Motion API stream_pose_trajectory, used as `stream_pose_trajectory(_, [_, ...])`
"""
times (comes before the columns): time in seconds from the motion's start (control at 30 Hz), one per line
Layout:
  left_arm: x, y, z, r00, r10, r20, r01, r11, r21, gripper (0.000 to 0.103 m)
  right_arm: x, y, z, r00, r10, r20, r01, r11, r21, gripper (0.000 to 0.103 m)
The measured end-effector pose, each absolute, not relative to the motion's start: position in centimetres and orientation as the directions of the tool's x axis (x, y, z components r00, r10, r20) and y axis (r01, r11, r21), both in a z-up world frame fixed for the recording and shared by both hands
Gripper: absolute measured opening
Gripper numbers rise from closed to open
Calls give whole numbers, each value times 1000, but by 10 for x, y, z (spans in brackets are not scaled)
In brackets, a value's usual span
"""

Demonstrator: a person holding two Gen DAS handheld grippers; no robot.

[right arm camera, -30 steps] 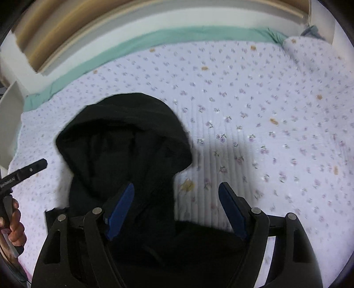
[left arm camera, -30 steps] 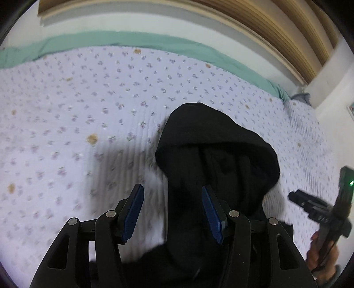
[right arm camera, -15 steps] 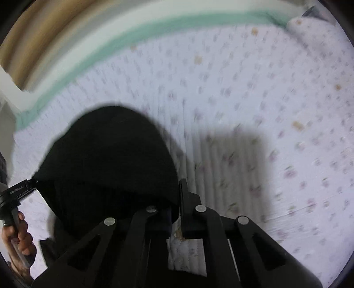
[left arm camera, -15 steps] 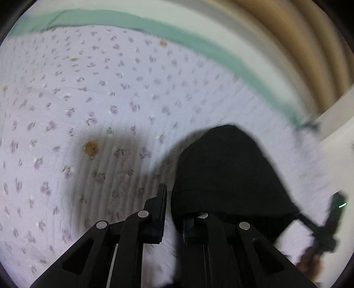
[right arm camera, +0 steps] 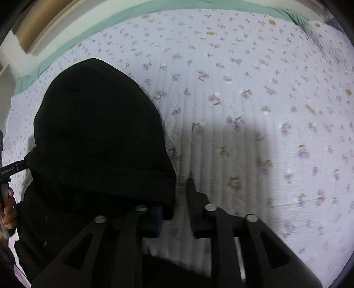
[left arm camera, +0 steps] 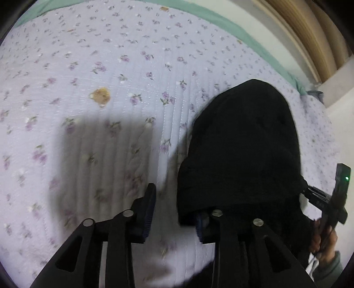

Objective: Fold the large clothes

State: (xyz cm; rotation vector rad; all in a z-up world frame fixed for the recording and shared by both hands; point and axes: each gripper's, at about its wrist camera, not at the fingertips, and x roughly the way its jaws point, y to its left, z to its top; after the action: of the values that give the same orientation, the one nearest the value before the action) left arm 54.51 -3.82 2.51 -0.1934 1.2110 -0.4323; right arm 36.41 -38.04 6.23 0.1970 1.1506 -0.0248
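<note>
Each camera sits just behind its own claw and looks forward and down along the fingers, close over the bed (left arm camera: 106,73).

The left wrist view has the left claw (left arm camera: 174,212) at its lower edge, the black hooded garment (left arm camera: 243,144) ahead to its right, and the right claw (left arm camera: 327,199) beyond that.

The right wrist view mirrors this: right claw (right arm camera: 177,206) low, garment (right arm camera: 99,133) ahead to its left.

Both share the garment, the floral quilt and its green border (right arm camera: 154,13).
</note>
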Motion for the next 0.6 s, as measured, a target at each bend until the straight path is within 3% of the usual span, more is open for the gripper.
stream_pose_trajectory(0.07, [534, -26, 36, 290, -438, -851, 234, 895, -381, 41, 354, -384, 72, 409, 57, -911, 110, 988, 111, 49])
stream_pose_trajectory(0.17, [511, -6, 58, 286, -485, -826, 257, 869, -422, 41, 332, -390, 92, 417, 81, -905, 78, 989, 124, 58])
stream_pose_trajectory(0.43, [519, -41, 133, 397, -594, -700, 402, 798, -449, 42, 346, -366, 148, 527, 175, -832, 30, 974, 224, 58])
stream_pose_trajectory(0.6, [552, -81, 78, 281, -543, -791, 370, 822, -433, 42, 390, -335, 121, 477, 202, -856, -4, 974, 227, 58])
